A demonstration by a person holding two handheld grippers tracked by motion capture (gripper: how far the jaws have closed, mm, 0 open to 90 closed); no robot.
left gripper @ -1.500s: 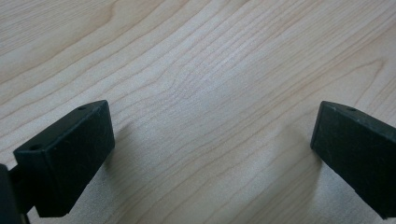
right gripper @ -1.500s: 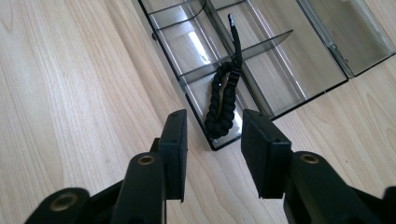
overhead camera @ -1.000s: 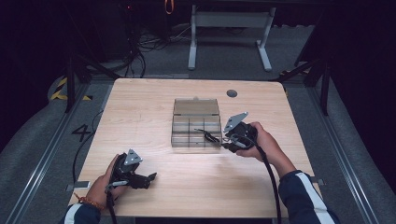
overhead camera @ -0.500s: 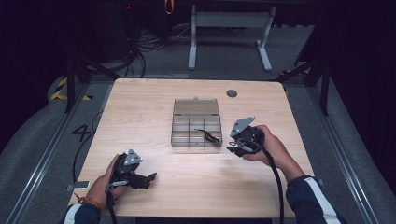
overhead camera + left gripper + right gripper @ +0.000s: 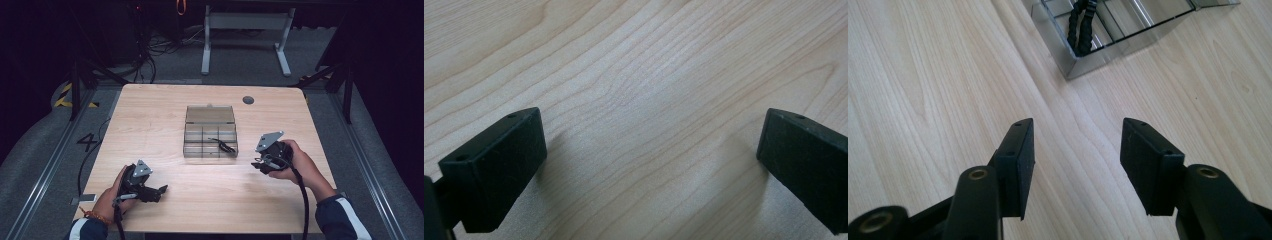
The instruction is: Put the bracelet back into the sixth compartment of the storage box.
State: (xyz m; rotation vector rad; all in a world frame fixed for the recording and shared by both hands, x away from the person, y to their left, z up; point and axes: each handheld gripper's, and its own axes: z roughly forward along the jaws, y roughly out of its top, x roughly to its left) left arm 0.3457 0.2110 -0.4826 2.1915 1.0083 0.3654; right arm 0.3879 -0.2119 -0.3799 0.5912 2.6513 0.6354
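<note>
A clear compartment box (image 5: 210, 137) sits at the middle of the wooden table (image 5: 150, 115), lid open toward the far side. A black cord (image 5: 223, 145) lies coiled in its near right compartment, seen also in the right gripper view (image 5: 1082, 25). The right gripper (image 5: 261, 164) hovers just right of the box, clear of it; its jaws have just been opening, stand partly apart and hold nothing. The left gripper (image 5: 159, 191) rests at the near left, jaws wide and empty.

Digit "4" on floor (image 5: 86, 142) left of table (image 5: 150, 115); no other readable text.
</note>
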